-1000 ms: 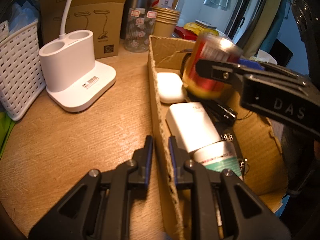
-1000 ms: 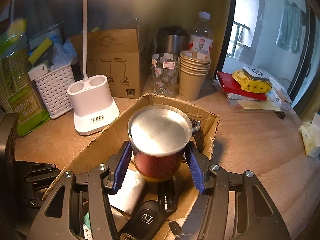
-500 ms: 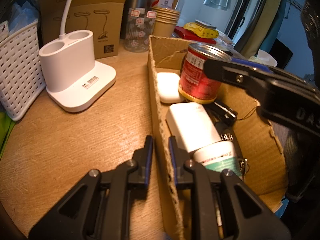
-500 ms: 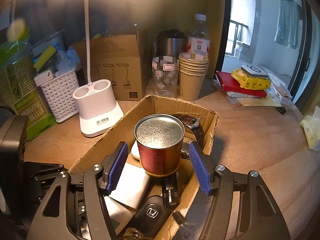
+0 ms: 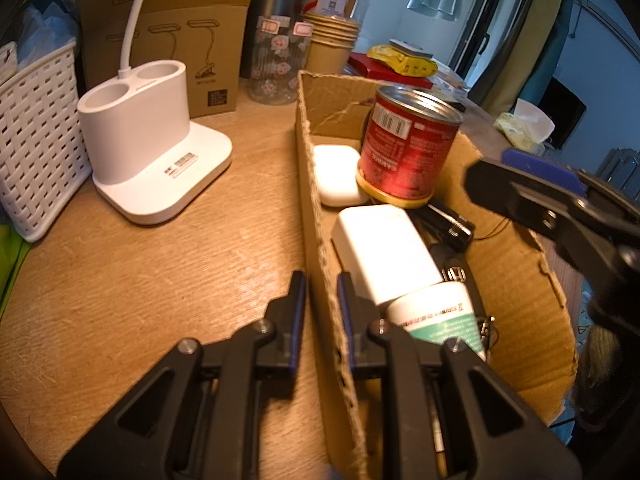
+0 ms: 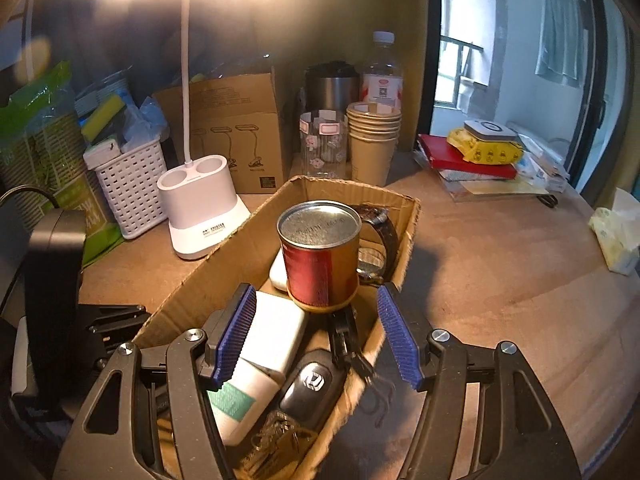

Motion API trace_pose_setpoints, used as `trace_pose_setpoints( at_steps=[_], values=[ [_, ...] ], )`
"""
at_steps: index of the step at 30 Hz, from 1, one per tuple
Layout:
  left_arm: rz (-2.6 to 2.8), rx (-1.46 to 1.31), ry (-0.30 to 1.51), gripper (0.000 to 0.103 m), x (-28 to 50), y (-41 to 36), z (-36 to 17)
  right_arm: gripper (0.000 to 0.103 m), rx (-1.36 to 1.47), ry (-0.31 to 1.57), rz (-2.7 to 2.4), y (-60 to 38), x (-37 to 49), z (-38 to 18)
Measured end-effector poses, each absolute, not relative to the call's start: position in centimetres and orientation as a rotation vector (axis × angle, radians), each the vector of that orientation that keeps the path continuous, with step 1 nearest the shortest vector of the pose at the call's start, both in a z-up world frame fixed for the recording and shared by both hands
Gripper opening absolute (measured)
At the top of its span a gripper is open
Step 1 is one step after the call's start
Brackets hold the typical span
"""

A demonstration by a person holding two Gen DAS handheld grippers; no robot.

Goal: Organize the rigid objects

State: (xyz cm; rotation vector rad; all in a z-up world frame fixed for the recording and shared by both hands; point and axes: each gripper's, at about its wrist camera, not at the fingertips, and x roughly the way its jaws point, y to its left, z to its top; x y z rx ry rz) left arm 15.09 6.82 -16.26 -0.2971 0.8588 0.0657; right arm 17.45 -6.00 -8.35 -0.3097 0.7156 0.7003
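Note:
A red tin can (image 5: 406,148) (image 6: 320,256) stands upright inside the open cardboard box (image 5: 316,208) (image 6: 404,236). In the box lie a white case (image 5: 338,176), a white power bank (image 5: 384,252) (image 6: 272,336), a white-and-green tube (image 5: 436,316) (image 6: 236,400), a car key (image 6: 312,388) and a watch (image 6: 376,232). My left gripper (image 5: 321,280) is shut on the box's left wall. My right gripper (image 6: 316,328) is open and empty, drawn back above the near end of the box, apart from the can.
A white lamp base (image 5: 148,144) (image 6: 200,208), a white basket (image 5: 32,136), a brown carton (image 6: 236,136), a glass jar (image 6: 322,144) and stacked paper cups (image 6: 372,140) stand behind the box. Books (image 6: 472,156) and tissues (image 6: 616,236) lie right.
My right gripper lowered the can into the box, opened, let it go and drew back. My left gripper kept its hold on the box wall.

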Motion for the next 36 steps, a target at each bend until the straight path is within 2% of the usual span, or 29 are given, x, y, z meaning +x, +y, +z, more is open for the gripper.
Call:
trace_pose_setpoints(
  at_steps=[12, 14, 16, 21, 24, 30, 32, 36],
  values=[
    [0.072, -0.277, 0.859, 0.018, 15.0, 6.8, -16.1, 0.066, -0.262, 0.73, 0.589, -9.5, 14.6, -7.5],
    [0.079, -0.284, 0.87, 0.026, 15.0, 7.0, -16.0, 0.066, -0.256, 0.725, 0.571, -9.9, 14.1, -7.2],
    [0.09, -0.301, 0.889, 0.027, 14.8, 7.0, -16.1, 0.066, -0.246, 0.723, 0.562, -10.4, 13.5, -6.9],
    [0.116, -0.292, 0.865, 0.037, 13.4, 6.9, -15.0, 0.066, -0.227, 0.715, 0.528, -11.4, 12.5, -6.1],
    [0.126, -0.294, 0.83, 0.051, 12.0, 7.0, -13.9, 0.066, -0.201, 0.709, 0.508, -12.3, 11.9, -5.5],
    [0.115, -0.258, 0.72, 0.054, 9.5, 5.6, -9.8, 0.066, -0.151, 0.686, 0.469, -14.4, 9.9, -4.2],
    [0.064, -0.25, 0.701, 0.065, 8.8, 4.7, -8.3, 0.066, -0.16, 0.672, 0.457, -14.9, 9.0, -3.7],
    [-0.036, -0.241, 0.735, 0.068, 7.9, 2.9, -6.6, 0.066, -0.162, 0.649, 0.432, -16.0, 7.6, -2.7]
  ],
)
